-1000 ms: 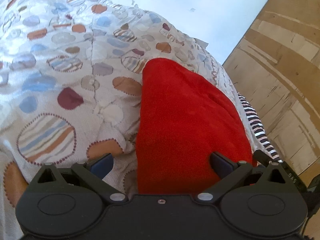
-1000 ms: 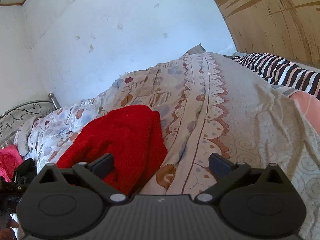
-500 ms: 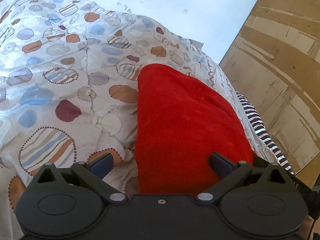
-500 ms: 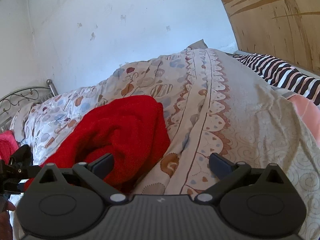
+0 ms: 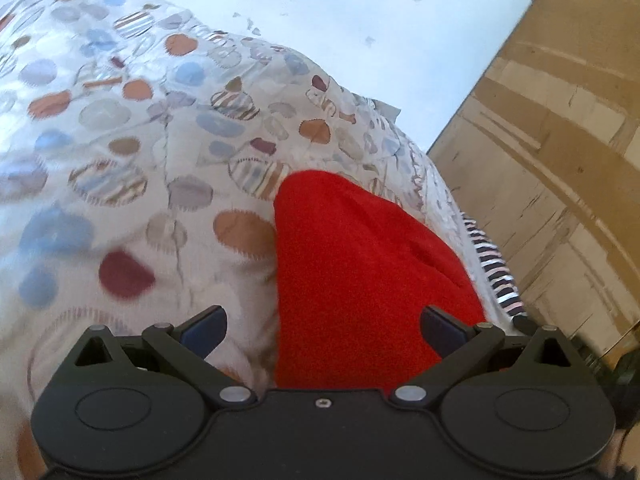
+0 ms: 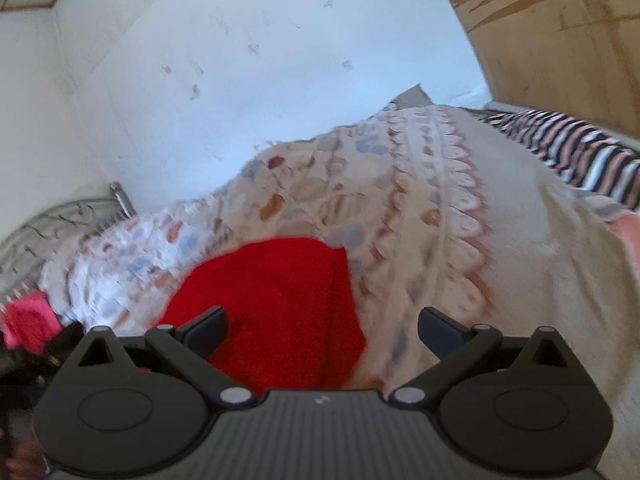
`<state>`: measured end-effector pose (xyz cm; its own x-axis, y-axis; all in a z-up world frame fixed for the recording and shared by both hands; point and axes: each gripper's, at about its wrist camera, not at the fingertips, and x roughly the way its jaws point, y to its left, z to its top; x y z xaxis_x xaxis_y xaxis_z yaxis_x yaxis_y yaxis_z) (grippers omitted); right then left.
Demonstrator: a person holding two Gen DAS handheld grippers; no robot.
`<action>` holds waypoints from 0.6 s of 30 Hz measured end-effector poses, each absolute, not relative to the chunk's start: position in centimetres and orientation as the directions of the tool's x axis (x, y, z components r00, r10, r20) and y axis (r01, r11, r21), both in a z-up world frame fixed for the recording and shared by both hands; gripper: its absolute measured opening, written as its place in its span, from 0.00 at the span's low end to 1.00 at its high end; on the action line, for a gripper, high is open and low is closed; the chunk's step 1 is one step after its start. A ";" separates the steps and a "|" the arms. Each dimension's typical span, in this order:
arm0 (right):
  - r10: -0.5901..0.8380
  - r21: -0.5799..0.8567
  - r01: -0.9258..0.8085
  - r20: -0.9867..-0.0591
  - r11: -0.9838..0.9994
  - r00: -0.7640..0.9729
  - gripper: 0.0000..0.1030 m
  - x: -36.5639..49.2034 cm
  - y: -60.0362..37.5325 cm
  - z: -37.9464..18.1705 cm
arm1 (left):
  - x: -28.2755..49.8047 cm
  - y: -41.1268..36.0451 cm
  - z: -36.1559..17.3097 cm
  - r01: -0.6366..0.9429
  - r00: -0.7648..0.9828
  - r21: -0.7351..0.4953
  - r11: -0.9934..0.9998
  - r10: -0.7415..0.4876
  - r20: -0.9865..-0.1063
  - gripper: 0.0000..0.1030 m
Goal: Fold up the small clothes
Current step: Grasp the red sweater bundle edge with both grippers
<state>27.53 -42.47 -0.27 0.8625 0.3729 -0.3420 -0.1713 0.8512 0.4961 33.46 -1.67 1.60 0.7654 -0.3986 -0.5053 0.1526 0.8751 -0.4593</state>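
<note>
A red fleece garment (image 5: pixel 360 272) lies folded on a patterned bedspread (image 5: pixel 120 152). In the left wrist view it fills the lower middle, just ahead of my left gripper (image 5: pixel 322 326), whose jaws stand wide apart with nothing gripped. The right wrist view shows the same red garment (image 6: pixel 276 304) at lower left of centre on the bedspread (image 6: pixel 420 240). My right gripper (image 6: pixel 322 328) is open too, its left finger over the red cloth and its right finger over bare cover. Neither gripper holds the garment.
A striped cloth (image 6: pixel 576 152) lies at the bed's far right beside a wooden panel (image 5: pixel 552 152). A pink cloth (image 6: pixel 28 320) sits at the left near a metal bed frame (image 6: pixel 60 216). A white wall (image 6: pixel 240 80) rises behind the bed.
Both views have shifted and blurred. In the right wrist view the red garment has slid lower and nearer the fingers. Both grippers stay open.
</note>
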 end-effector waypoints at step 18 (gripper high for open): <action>0.600 0.626 -0.281 -0.380 0.727 0.704 0.54 38.5 -42.6 -4.5 | 42.5 -3.0 -1.4 0.229 0.644 -0.461 0.857 -0.489 -0.588 0.98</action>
<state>38.46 -42.62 -4.50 0.7042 0.5997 -0.3802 -0.2810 0.7271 0.6264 42.48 -3.00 -1.43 0.6444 -0.4889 -0.5880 0.2294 0.8571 -0.4613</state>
